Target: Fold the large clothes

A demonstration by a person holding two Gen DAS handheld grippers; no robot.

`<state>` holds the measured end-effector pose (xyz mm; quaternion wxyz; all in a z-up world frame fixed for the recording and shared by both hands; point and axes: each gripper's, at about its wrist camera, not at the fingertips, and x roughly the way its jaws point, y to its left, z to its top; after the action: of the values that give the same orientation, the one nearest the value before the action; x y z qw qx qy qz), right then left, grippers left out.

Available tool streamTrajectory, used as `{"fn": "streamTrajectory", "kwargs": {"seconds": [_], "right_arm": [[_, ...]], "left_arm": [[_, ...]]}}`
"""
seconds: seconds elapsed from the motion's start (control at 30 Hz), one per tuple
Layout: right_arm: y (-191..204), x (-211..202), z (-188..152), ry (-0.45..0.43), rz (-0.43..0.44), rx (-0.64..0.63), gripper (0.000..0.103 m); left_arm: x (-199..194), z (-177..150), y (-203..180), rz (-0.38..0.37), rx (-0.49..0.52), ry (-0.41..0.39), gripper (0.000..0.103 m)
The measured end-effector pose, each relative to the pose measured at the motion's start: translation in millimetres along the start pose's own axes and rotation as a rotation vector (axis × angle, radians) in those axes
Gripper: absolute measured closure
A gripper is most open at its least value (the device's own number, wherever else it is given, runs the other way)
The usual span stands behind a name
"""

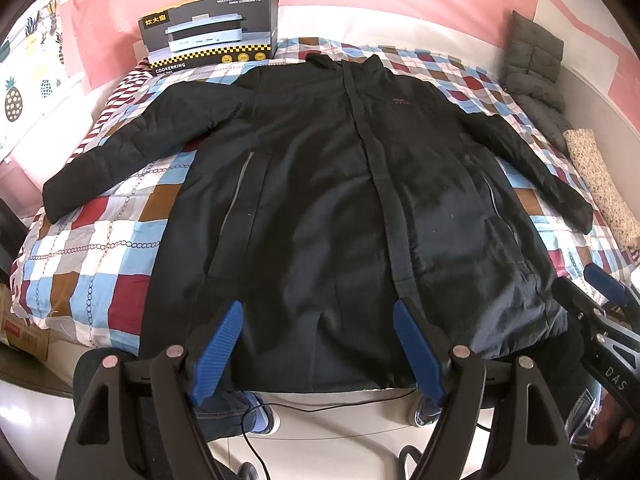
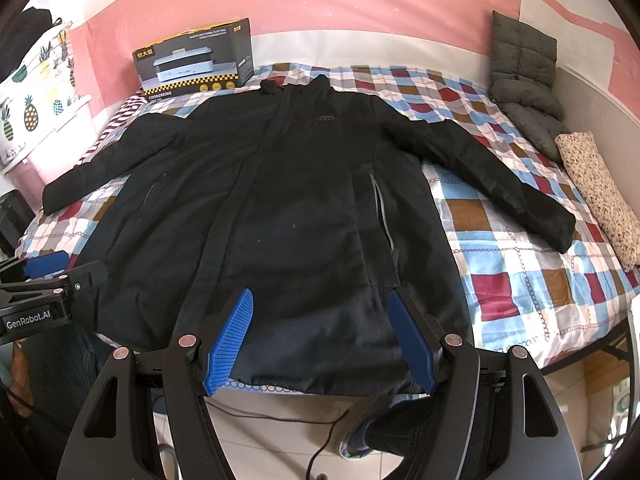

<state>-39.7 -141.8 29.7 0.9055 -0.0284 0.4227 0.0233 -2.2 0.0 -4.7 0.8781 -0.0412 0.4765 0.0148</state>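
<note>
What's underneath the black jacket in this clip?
The black jacket lies spread flat on a checkered quilt covering the bed; the quilt shows all around it. Whatever lies beneath the jacket's body is covered and cannot be seen.

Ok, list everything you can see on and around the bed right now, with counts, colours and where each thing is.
Black padded jacket: one, spread flat, front up, mid-bed.
Checked patchwork quilt: one, red, blue, white, brown, covering the bed.
Black cooker box: one, far left corner.
Grey quilted cushion: one, far right against the wall.
Floral speckled pillow: one, beige, right edge.
Black cable: one, on the floor.
Left gripper: blue fingers, open, at the hem.
Right gripper: blue fingers, open, at the hem.
</note>
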Motion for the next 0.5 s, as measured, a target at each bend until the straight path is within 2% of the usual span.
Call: {"fn": "streamTrajectory", "kwargs": {"seconds": [0.5], "right_arm": [[0.3,-0.4,1.4,0.004,-0.002,-0.002,0.033]], "left_arm": [[-0.6,-0.1,-1.8,0.001,-0.001,0.000,0.023]]}}
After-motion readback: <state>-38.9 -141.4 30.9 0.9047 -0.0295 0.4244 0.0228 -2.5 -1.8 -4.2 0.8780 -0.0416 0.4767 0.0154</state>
